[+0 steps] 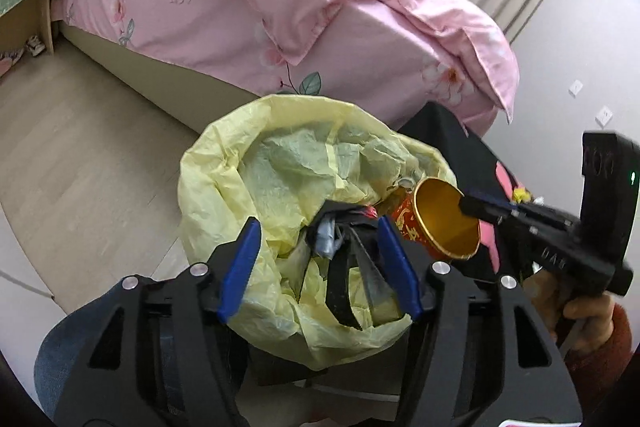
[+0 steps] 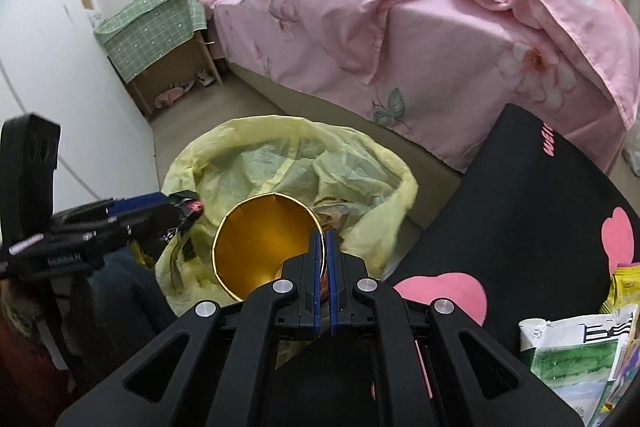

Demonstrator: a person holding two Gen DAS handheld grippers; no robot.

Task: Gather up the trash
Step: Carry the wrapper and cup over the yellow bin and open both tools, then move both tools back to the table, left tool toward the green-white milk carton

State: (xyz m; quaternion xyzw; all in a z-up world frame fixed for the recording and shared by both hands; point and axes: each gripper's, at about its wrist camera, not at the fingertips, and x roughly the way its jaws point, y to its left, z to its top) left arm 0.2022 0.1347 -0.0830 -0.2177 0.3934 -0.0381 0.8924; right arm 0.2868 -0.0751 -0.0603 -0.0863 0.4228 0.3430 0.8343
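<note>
A yellow trash bag (image 1: 240, 167) stands wide open on the floor in front of the bed, also seen in the right wrist view (image 2: 280, 147). My left gripper (image 1: 318, 223) is open over the bag's near side. A crumpled black and grey wrapper (image 1: 340, 247) lies between its blue fingers, and neither pad presses on it. My right gripper (image 2: 325, 237) is shut on the rim of a red paper cup with a gold inside (image 2: 256, 251). It holds the cup tilted over the bag's right edge (image 1: 440, 223).
A bed with a pink flowered quilt (image 1: 320, 7) runs behind the bag. A black mat with pink hearts (image 2: 520, 227) lies on the right, with several packets and cartons (image 2: 576, 355) on its near corner. A nightstand under a green cloth (image 2: 156, 31) stands far left.
</note>
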